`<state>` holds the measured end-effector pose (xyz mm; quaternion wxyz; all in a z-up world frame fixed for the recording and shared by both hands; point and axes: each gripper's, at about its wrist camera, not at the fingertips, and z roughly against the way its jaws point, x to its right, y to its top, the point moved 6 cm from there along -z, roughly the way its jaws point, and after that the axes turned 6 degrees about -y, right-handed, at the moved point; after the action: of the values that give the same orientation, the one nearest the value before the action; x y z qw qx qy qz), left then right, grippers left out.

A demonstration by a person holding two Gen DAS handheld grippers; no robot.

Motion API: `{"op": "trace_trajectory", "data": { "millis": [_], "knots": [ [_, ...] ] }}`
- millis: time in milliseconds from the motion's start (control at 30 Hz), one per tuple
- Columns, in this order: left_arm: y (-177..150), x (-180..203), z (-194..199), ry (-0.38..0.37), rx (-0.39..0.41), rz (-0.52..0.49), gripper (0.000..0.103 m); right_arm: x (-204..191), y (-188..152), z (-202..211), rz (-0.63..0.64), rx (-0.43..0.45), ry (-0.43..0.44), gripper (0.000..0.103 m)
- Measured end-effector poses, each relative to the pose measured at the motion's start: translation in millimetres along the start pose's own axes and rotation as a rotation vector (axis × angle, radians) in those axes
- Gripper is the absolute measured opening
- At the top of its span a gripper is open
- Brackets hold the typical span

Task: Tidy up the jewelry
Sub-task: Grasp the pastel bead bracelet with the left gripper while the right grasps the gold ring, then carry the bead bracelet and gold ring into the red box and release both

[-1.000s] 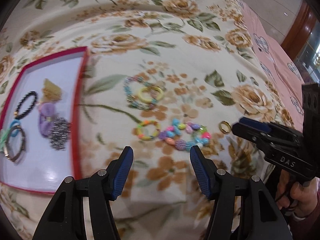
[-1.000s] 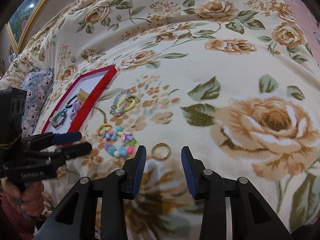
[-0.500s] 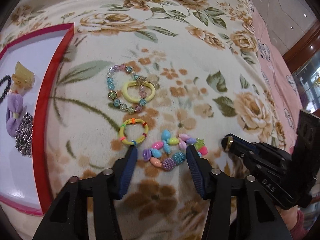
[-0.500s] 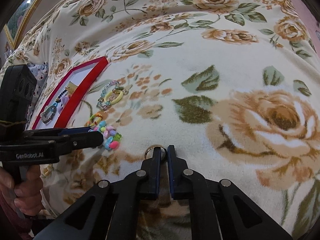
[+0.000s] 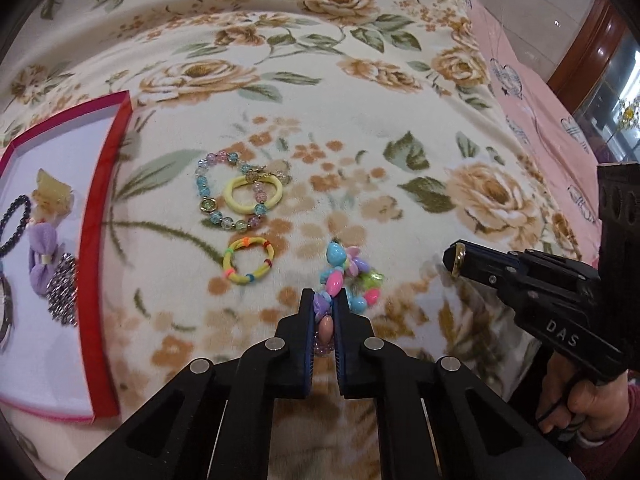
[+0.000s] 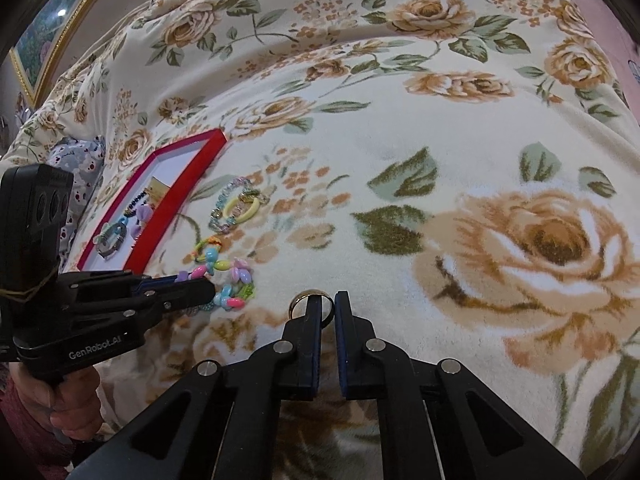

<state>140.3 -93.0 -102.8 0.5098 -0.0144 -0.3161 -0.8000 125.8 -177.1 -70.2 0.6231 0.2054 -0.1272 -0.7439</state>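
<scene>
A bracelet of chunky pastel beads (image 5: pixel 335 257) lies on the floral blanket. My left gripper (image 5: pixel 323 300) has its jaws closing, and the pads press on the near beads of that bracelet. The right wrist view shows the same grip from the side, with the left gripper (image 6: pixel 202 289) on the bead bracelet (image 6: pixel 237 276). My right gripper (image 6: pixel 328 301) is shut on a thin gold ring (image 6: pixel 298 302), low over the blanket. In the left wrist view the ring (image 5: pixel 460 257) shows at the right gripper's (image 5: pixel 453 258) tip.
A red-rimmed tray (image 5: pixel 105 216) at the left holds a black bead bracelet, a purple bow, a silver piece and more. On the blanket lie a glass-bead bracelet (image 5: pixel 209 203), a pale yellow hair tie (image 5: pixel 231 200) and a rainbow-striped tie (image 5: pixel 248 262). Pink bedding (image 5: pixel 532 120) borders the right.
My left gripper moved down onto the pastel bead bracelet and closed on it. My right gripper shut on the gold ring and has kept still since.
</scene>
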Motion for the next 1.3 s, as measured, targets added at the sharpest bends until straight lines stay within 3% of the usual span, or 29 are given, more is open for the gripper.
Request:
{"op": "trace_trajectory", "data": {
  "millis": [533, 833, 1300],
  "knots": [
    [-22, -27, 100, -0.049, 0.141, 0.076, 0.006, -40, 15, 17, 0.024, 0.034, 0.089, 0.006],
    [-33, -57, 142, -0.017, 0.201, 0.135, 0.006, -82, 24, 13, 0.084, 0.031, 0.155, 0.006],
    [-49, -108, 170, 0.053, 0.239, 0.264, 0.006, -154, 43, -3, 0.192, 0.018, 0.248, 0.006]
  ]
}}
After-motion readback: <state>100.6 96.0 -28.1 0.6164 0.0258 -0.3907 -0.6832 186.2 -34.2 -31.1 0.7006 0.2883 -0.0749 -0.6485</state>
